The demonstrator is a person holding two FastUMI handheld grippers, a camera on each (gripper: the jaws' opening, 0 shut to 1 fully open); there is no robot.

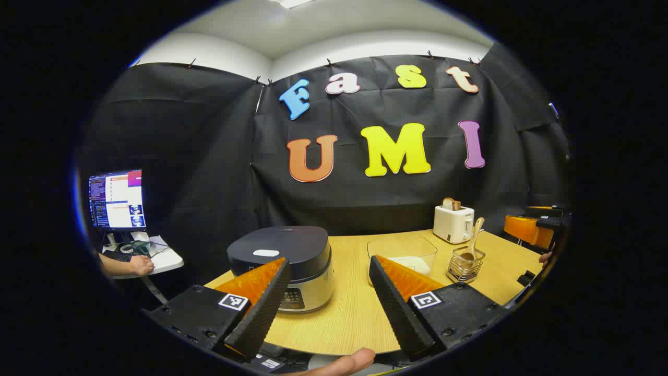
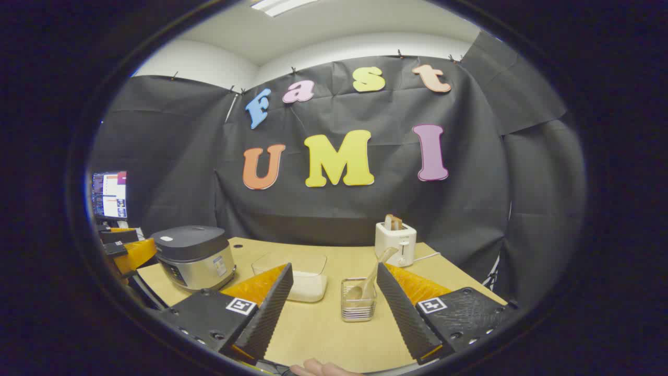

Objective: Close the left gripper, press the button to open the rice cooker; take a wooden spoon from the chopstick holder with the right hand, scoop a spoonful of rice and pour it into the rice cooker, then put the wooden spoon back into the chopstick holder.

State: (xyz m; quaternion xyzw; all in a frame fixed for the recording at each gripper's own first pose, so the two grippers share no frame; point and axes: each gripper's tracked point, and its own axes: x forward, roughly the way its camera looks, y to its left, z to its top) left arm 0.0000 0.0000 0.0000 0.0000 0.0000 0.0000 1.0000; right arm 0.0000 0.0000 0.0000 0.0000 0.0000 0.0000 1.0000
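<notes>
The counter carries the rice cooker, lid down, at its left; it looks heavy enough to sit firm under a press. The wooden spoon stands tilted in the chopstick holder; light, stiff, best pinched high on its handle; the left gripper and right gripper have fingers spread wide, empty.

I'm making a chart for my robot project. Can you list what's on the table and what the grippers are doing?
rice cooker: lid shut, left end of the table
rice box: clear, white rice inside, middle
chopstick holder: holds the wooden spoon, handle up
toaster: at the back, bread in the slots
left gripper: open, holds nothing
right gripper: open, holds nothing
</notes>
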